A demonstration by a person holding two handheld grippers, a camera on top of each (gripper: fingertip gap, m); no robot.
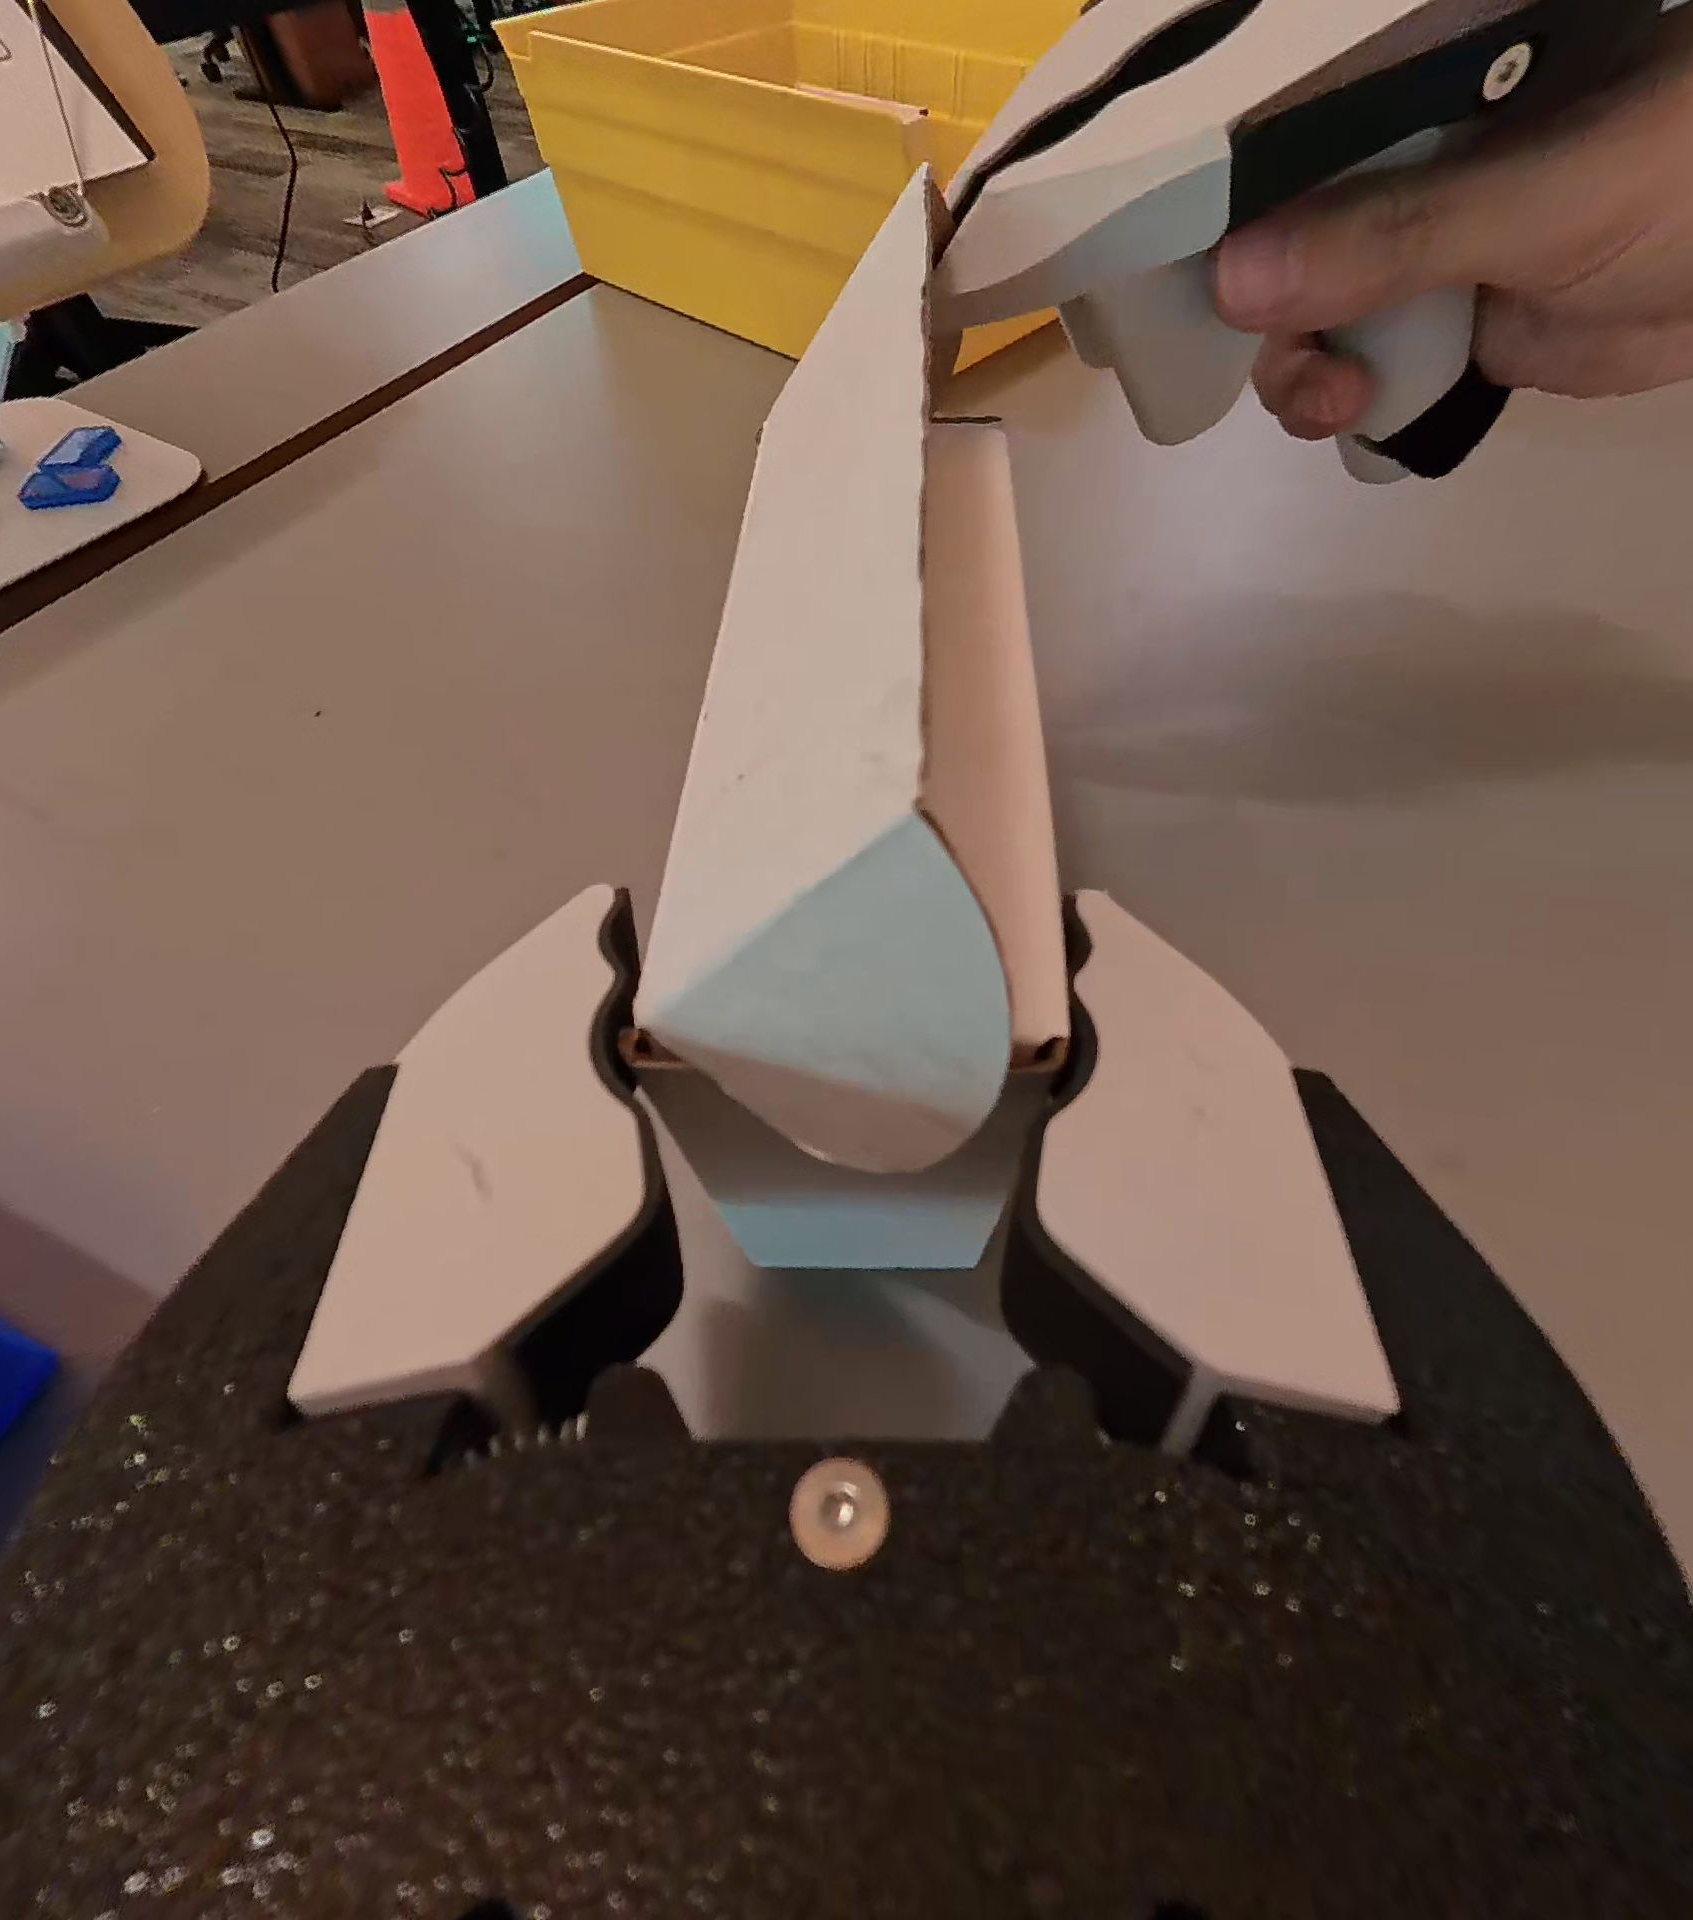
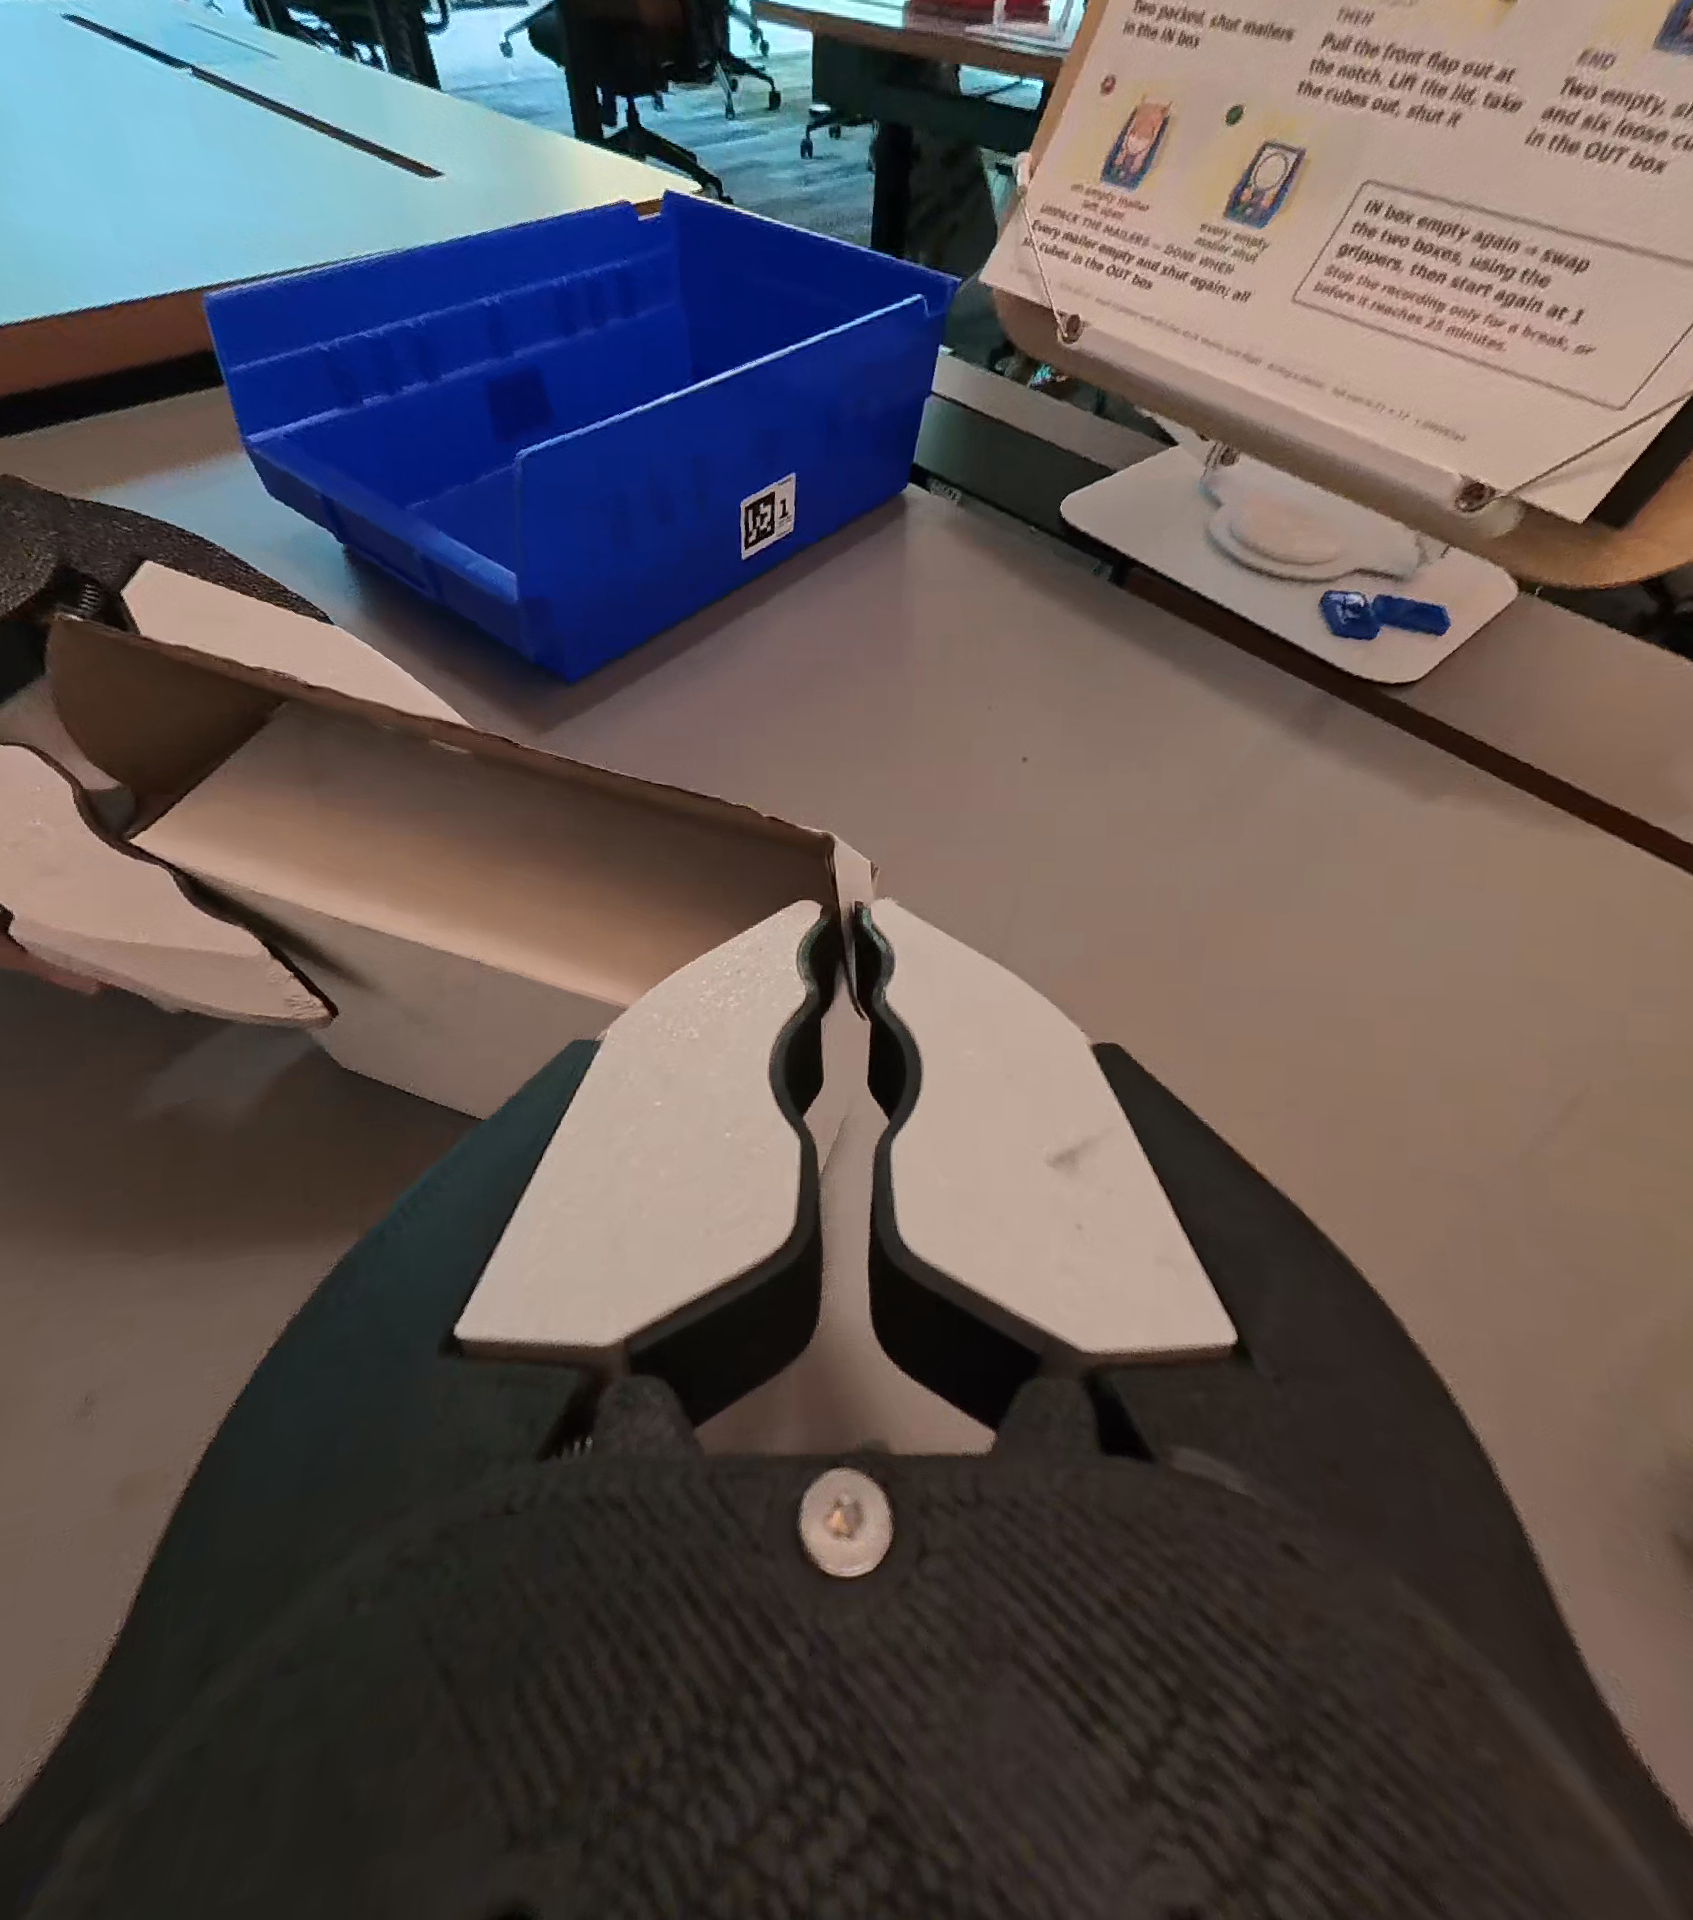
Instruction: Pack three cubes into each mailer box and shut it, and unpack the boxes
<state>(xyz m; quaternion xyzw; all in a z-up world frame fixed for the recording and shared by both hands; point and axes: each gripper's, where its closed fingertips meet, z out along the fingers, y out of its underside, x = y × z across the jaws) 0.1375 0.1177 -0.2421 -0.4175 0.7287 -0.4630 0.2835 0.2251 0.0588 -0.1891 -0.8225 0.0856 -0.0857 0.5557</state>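
A white cardboard mailer box [image 1: 821, 623] lies lengthwise on the grey table [image 1: 302, 831] with its lid partly raised. My left gripper [image 1: 847, 987] is shut on the near end of the box, one finger on each side wall. My right gripper [image 1: 946, 239], held by a hand, pinches the lid's far corner. In the right wrist view my right gripper [image 2: 852, 935] is shut on the thin lid flap. The box [image 2: 468, 966] stretches left to the left gripper [image 2: 198, 790]. The visible part of the box's inside shows bare cardboard. No cubes are in view.
A blue bin [image 2: 613, 520] stands behind the box; what I see of its inside holds nothing. A yellow bin [image 1: 717, 187] stands at the table's far end. An instruction sheet on a stand [image 2: 1393, 208] with a small blue clip [image 2: 1382, 613] is at the side. An orange cone [image 1: 416, 104] is on the floor. The gap from one gripper's tips to the other's is roughly 12 cm.
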